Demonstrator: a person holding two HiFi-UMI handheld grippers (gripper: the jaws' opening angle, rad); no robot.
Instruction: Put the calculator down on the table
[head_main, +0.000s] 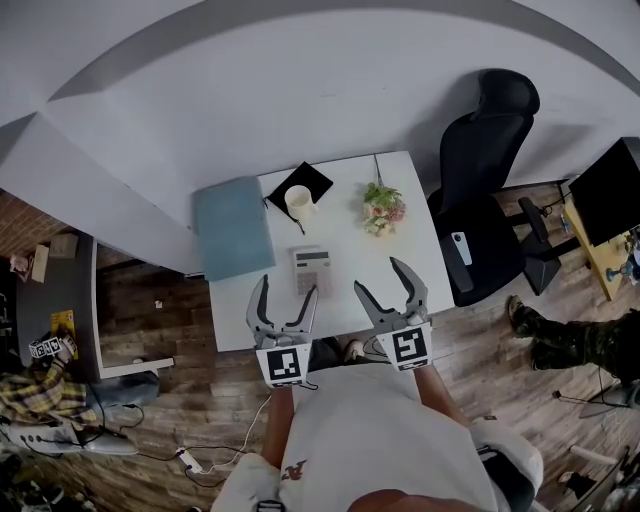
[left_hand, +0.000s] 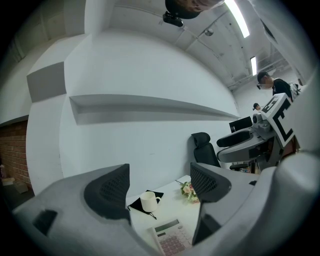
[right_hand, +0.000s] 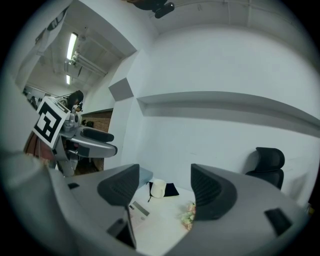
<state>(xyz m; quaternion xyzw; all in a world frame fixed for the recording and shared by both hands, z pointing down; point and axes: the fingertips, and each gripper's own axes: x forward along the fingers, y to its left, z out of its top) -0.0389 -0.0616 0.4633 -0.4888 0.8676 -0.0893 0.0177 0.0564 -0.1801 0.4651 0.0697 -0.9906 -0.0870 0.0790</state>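
A white calculator (head_main: 312, 270) with pink keys lies flat on the small white table (head_main: 240, 320), near its middle. It also shows low in the left gripper view as the calculator (left_hand: 170, 237) and partly behind a jaw in the right gripper view as the calculator (right_hand: 137, 212). My left gripper (head_main: 288, 291) hangs open over the table's front edge, just left of the calculator and apart from it. My right gripper (head_main: 381, 276) is open too, to the calculator's right. Neither holds anything.
A white mug (head_main: 299, 202) stands on a black cloth (head_main: 318, 181) at the table's back. A blue-grey pad (head_main: 232, 227) lies at the left, a small flower bunch (head_main: 383, 208) at the right. A black office chair (head_main: 485, 180) stands right of the table.
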